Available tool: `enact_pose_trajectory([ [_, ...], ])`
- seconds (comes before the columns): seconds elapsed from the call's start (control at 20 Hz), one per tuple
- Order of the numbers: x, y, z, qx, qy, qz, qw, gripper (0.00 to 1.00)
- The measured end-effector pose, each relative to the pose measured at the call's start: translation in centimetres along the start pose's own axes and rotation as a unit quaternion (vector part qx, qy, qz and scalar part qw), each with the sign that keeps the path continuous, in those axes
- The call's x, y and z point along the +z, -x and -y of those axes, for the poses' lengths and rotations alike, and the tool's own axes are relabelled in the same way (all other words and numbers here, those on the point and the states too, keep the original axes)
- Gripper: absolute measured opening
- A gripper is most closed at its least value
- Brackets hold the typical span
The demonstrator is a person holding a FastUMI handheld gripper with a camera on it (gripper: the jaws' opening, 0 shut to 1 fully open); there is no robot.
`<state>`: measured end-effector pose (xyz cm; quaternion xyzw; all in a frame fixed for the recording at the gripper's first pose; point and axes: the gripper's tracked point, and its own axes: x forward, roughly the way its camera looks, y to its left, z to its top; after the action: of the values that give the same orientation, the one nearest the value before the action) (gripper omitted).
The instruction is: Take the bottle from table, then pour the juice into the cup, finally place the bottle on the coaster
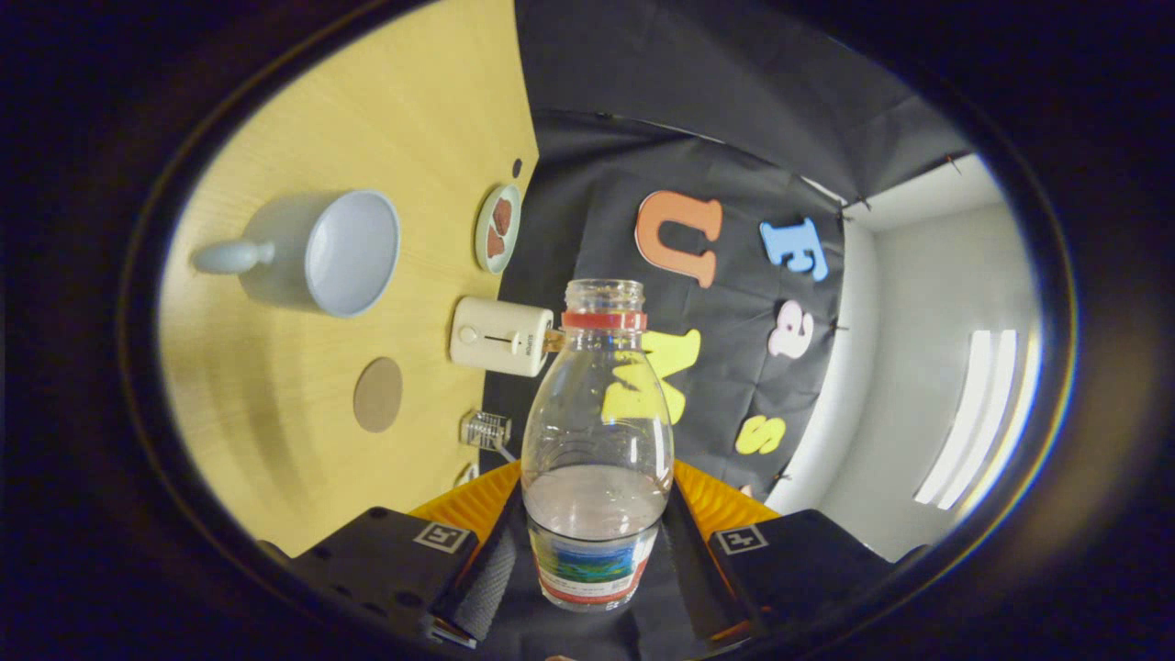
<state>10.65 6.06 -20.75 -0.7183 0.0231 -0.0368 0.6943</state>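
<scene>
My gripper is shut on a clear plastic bottle, both fingers pressing its labelled lower body. The bottle has a red neck ring and an open mouth with no cap. Clear liquid fills the part near the label. The view is rolled, so the wooden table stands on end beside the bottle. A pale cup with a handle stands on the table, well beyond the fingers, its inside looking empty. Nearer than the cup, a round brown coaster lies flat on the wood with nothing on it.
A cream toaster stands at the table's back edge, just beside the bottle's neck. A small plate with brown pieces lies further along that edge. A small metal object sits near the coaster. White walls stand past the black cloth.
</scene>
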Motion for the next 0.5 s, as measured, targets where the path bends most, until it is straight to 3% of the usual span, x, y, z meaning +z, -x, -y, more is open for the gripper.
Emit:
enact_pose_trajectory([
  [0.1,-0.4,-0.3,-0.7,0.018,-0.089,-0.005,0.996,0.82],
  [0.25,-1.1,-0.1,-1.6,0.035,-0.226,-0.017,0.973,0.82],
  [0.4,-2.0,0.2,-2.7,0.052,-0.336,-0.023,0.940,0.83],
  [0.5,-2.6,0.1,-2.2,0.068,-0.407,-0.029,0.910,0.82],
])
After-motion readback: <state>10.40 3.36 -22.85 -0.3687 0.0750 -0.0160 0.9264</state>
